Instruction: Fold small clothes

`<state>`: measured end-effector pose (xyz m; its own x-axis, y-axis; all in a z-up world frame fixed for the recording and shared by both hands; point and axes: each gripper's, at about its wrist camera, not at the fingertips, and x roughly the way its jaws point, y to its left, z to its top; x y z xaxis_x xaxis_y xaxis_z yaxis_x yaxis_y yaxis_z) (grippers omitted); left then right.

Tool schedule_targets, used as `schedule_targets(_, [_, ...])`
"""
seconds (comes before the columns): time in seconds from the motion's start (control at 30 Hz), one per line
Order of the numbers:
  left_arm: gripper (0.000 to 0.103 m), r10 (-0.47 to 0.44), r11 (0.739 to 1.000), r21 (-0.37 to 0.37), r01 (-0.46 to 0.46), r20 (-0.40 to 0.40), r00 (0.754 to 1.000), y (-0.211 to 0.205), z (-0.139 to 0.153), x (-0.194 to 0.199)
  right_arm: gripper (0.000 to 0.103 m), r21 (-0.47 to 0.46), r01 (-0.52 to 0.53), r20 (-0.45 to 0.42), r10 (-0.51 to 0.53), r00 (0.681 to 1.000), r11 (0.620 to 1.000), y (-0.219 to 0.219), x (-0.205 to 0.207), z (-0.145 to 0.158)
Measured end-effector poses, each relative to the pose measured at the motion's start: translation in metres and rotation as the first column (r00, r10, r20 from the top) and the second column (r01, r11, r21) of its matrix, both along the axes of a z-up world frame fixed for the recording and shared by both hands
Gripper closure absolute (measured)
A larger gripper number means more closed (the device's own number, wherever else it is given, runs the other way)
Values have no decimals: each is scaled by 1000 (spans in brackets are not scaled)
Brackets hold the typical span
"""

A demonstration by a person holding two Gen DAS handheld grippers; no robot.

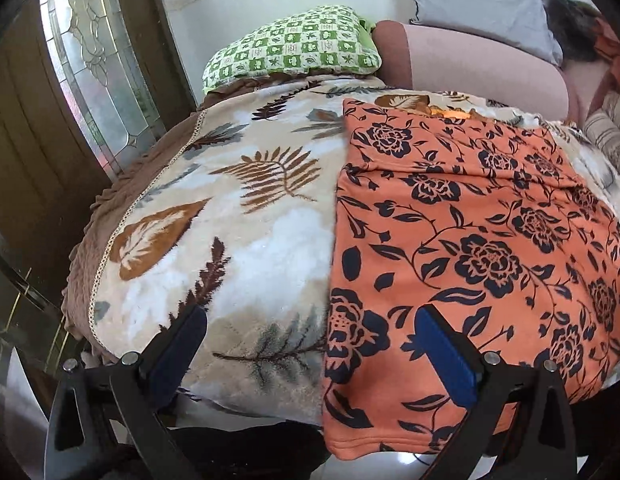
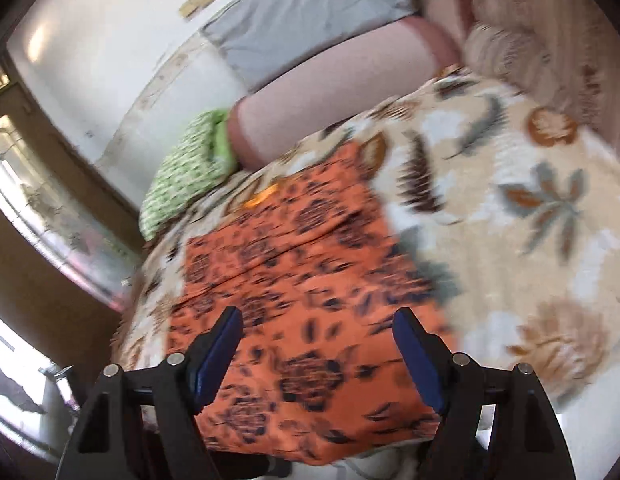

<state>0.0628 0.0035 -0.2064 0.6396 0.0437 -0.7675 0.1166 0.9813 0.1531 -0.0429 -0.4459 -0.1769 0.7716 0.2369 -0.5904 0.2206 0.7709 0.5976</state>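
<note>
Nearest the left wrist camera, the left gripper (image 1: 310, 340) hangs with its jaws spread wide and nothing between them — one blue-padded finger at 7 o'clock over the leaf-patterned blanket (image 1: 230, 216), the other at 5 o'clock over the orange floral garment (image 1: 470, 232). The garment lies flat on the blanket, filling the frame from 6 to 3 o'clock, its straight left edge running up the middle and its near hem draped over the bed's edge. A fold crease crosses it toward 1 o'clock.

In the right wrist view, blurred by motion, the right gripper (image 2: 318, 344) is likewise parted and empty, both fingers over the near part of the orange floral garment (image 2: 294, 264), which sits left of centre on the blanket (image 2: 510, 208).

Farther off, at 12 o'clock in the left view, a green checked pillow (image 1: 294, 52) rests at the blanket's far edge, with a pink bolster (image 1: 470, 60) just beside it toward 1 o'clock and a grey pillow (image 1: 478, 0) behind.
</note>
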Motion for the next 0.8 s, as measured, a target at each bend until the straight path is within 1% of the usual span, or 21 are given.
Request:
schedule_targets(0.03, [0,5,1000,9,-5,-10,1000,-2,-4,0,24,15,-19,-7,19,1000,1000,9,7,-4])
schedule_targets(0.07, [0,8,1000,20,-8,-25,1000,-3,-9,2,29,23,-33,-22,33,999,999,18,12,-10])
schedule_targets(0.1, [0,10,1000,26,-9,-38,999,-5,-14,1,36,31,-43,-46,45,998,999,27,19,-19])
schedule_targets(0.13, [0,15,999,36,-13,-56,998,-6,-21,0,47,52,-60,-78,64,995,997,35,25,-31])
schedule_targets(0.17, [0,21,999,40,-18,-68,997,-6,-26,-1,51,79,-72,-99,80,992,994,40,28,-40])
schedule_targets(0.2, [0,24,999,39,-21,-79,997,-5,-29,-2,51,117,-84,-122,98,988,990,46,32,-53])
schedule_targets(0.27, [0,16,999,32,-13,-78,997,-5,-32,-7,51,140,-93,-149,114,982,986,56,37,-70])
schedule_targets(0.33, [0,15,999,47,-13,-52,999,-7,-32,-11,51,101,-126,-175,143,974,987,70,44,-79])
schedule_targets(0.37, [0,9,999,49,-7,-53,999,-9,-34,-11,51,71,-145,-188,156,970,987,77,47,-82])
schedule_targets(0.4, [0,3,999,54,1,-67,998,-11,-39,-10,51,50,-165,-209,172,963,985,85,51,-88])
schedule_targets(0.47, [0,10,997,80,-3,-88,996,-15,-49,-5,51,60,-183,-262,193,946,981,89,57,-104])
schedule_targets(0.5, [0,13,995,95,-3,-102,995,-16,-55,-3,52,50,-182,-259,188,947,982,90,57,-107])
schedule_targets(0.57, [0,19,994,110,-5,-130,991,-17,-63,0,52,45,-185,-256,191,948,982,90,56,-104])
schedule_targets(0.67, [0,16,996,86,-7,-113,993,-16,-59,-2,51,48,-170,-240,176,955,984,87,55,-99])
schedule_targets(0.8, [0,-1,997,79,8,-87,996,-19,-52,0,52,-9,-157,-220,151,964,988,86,56,-89])
